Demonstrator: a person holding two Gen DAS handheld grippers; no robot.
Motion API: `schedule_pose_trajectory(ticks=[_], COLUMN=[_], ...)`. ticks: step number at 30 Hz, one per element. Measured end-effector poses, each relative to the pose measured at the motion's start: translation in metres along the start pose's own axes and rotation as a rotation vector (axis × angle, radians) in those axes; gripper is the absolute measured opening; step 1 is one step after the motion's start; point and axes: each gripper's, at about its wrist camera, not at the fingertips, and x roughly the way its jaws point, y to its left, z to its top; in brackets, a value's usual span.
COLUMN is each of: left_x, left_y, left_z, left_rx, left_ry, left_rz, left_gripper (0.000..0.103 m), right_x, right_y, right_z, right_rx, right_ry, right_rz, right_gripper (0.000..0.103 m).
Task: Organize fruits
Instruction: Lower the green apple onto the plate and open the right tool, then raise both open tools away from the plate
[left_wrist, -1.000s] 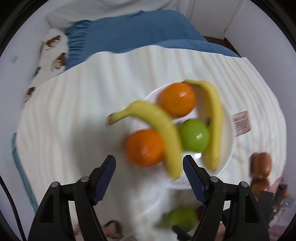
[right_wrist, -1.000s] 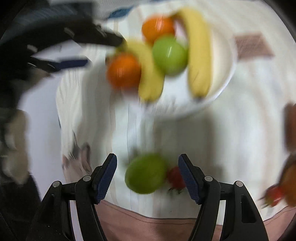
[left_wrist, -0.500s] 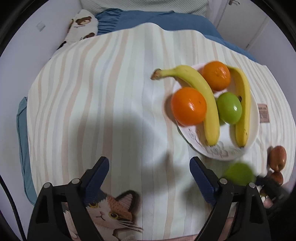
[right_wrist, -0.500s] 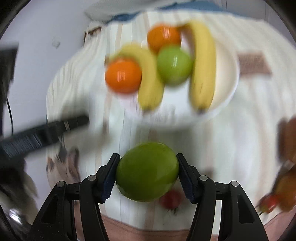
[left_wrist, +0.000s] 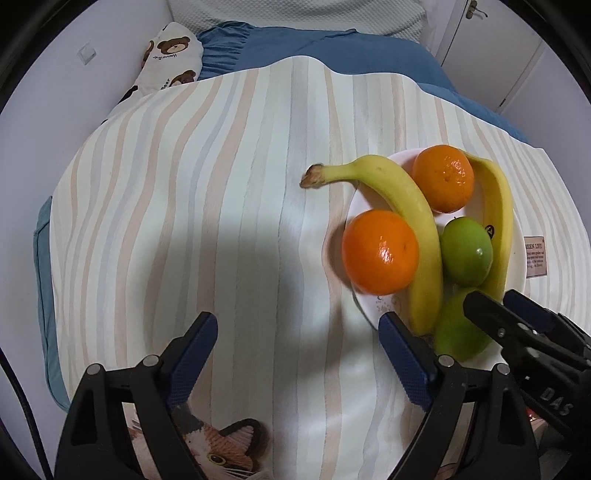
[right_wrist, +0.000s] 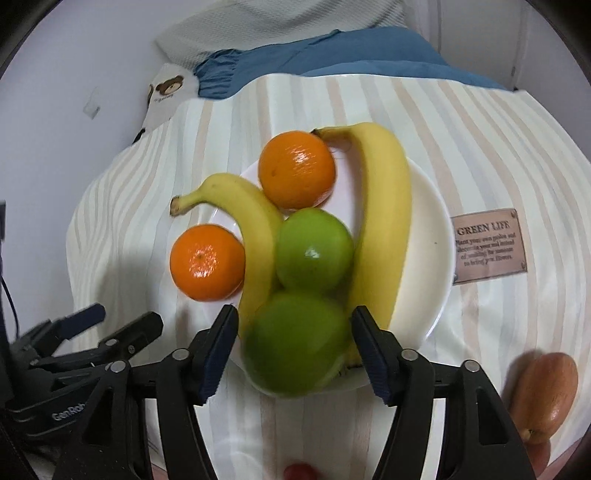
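A white plate (right_wrist: 436, 236) on the striped cloth holds two bananas (right_wrist: 384, 206), an orange (right_wrist: 296, 169) and a green apple (right_wrist: 314, 251); a second orange (right_wrist: 207, 262) rests at its left rim. My right gripper (right_wrist: 295, 339) is shut on another green apple (right_wrist: 295, 343) and holds it over the plate's near edge. In the left wrist view the plate (left_wrist: 519, 266) is at the right, with the held apple (left_wrist: 458, 328) and right gripper (left_wrist: 491, 315). My left gripper (left_wrist: 299, 350) is open and empty above bare cloth, left of the plate.
A brown fruit (right_wrist: 543, 395) lies right of the plate near the cloth's front edge, and a small red fruit (right_wrist: 299, 472) shows at the bottom edge. A brown label (right_wrist: 487, 245) is sewn on the cloth. Blue bedding (left_wrist: 314, 48) and a bear-print pillow (left_wrist: 166, 62) lie behind.
My right gripper carried the green apple forward to the plate's near edge. My left gripper drew back and to the left, away from the plate.
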Motion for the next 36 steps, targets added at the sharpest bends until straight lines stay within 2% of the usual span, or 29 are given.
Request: schedule_pose_trajectory(ticks=[1, 7, 9, 11, 12, 16, 27, 36], left_x=[-0.002, -0.006, -0.013, -0.024, -0.031, -0.058, -0.145, -0.206], left_y=[0.000, -0.003, -0.003, -0.006, -0.008, -0.014, -0.023, -0.026], left_z=[-0.003, -0.008, -0.011, -0.017, -0.020, -0.032, -0.069, -0.106], left_rx=[0.000, -0.008, -0.013, -0.010, -0.007, 0.009, 0.019, 0.029], left_ry=[-0.001, 0.001, -0.007, -0.024, -0.033, -0.077, -0.202, -0.304], left_rz=[-0.002, -0.011, -0.017, -0.017, -0.021, -0.031, -0.077, -0.073], left_gripper=[0.089, 0.089, 0.089, 0.089, 0.089, 0.089, 0.089, 0.089], right_x=[-0.004, -0.035, -0.043, -0.055, -0.062, -0.089, -0.187, -0.261], right_y=[-0.002, -0.018, -0.020, -0.020, -0.020, -0.015, -0.008, 0.001], right_z=[-0.001, -0.013, -0.014, -0.019, -0.021, -0.033, -0.071, -0.109], right_rx=[0.009, 0.030, 0.025, 0.009, -0.003, -0.061, -0.116, -0.160], right_ry=[-0.002, -0.014, -0.013, -0.021, -0.025, -0.044, -0.191, -0.301], right_rz=[0.003, 0.002, -0.018, -0.045, -0.061, -0.112, -0.132, -0.148], right_gripper=[0.081, 0.081, 0.085, 0.095, 0.096, 0.097, 0.098, 0.099])
